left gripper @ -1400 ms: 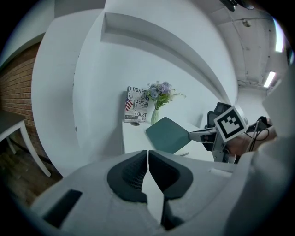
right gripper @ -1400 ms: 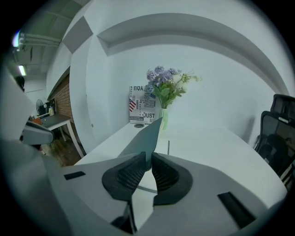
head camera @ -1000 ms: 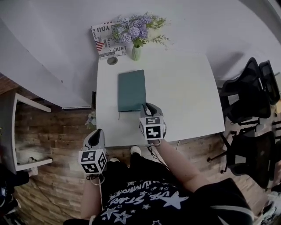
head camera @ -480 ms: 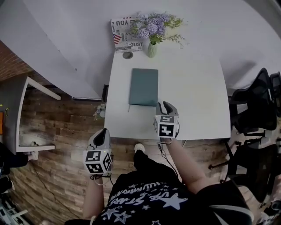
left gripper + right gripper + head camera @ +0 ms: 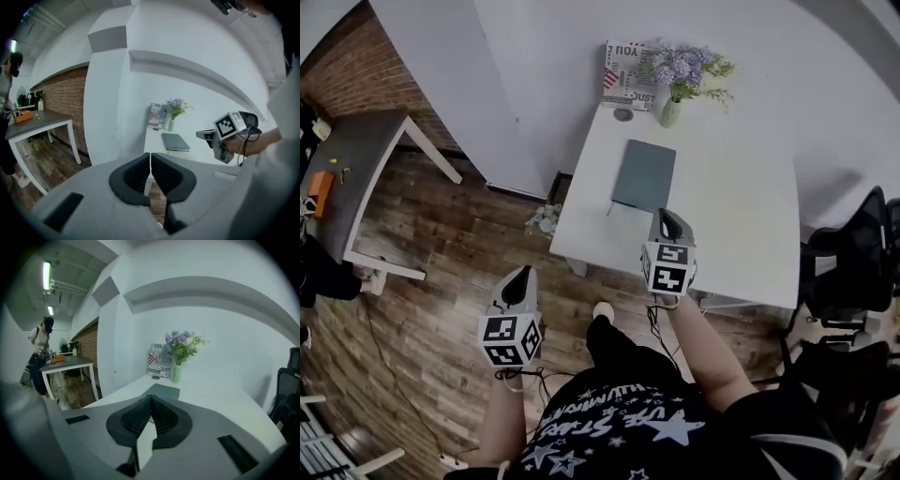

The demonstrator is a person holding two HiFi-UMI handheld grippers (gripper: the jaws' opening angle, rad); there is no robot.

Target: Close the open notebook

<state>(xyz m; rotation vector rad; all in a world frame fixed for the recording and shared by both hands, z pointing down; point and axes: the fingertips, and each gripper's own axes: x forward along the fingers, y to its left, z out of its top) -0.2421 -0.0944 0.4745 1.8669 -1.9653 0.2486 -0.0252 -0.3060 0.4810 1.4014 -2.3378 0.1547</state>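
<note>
The teal notebook [image 5: 643,175] lies closed and flat on the white table [image 5: 741,220], also seen in the left gripper view as the notebook [image 5: 176,141] and in the right gripper view as the notebook [image 5: 161,391]. My right gripper [image 5: 667,218] hangs over the table's near edge, a little short of the notebook, jaws shut and empty; its jaws [image 5: 151,405] meet in its own view. My left gripper [image 5: 521,277] is off the table to the left, above the wooden floor, with jaws [image 5: 150,161] shut on nothing. The right gripper [image 5: 220,136] shows in the left gripper view.
A vase of purple flowers [image 5: 672,111], a printed sign [image 5: 628,75] and a small round object [image 5: 622,114] stand at the table's far edge. Black chairs [image 5: 853,272] are at the right, a grey desk [image 5: 356,169] at the left. A person [image 5: 40,348] stands far off.
Both grippers have drawn back from the notebook toward me and risen. The right gripper has left the notebook's near corner. The head view has swung so that the table sits farther right.
</note>
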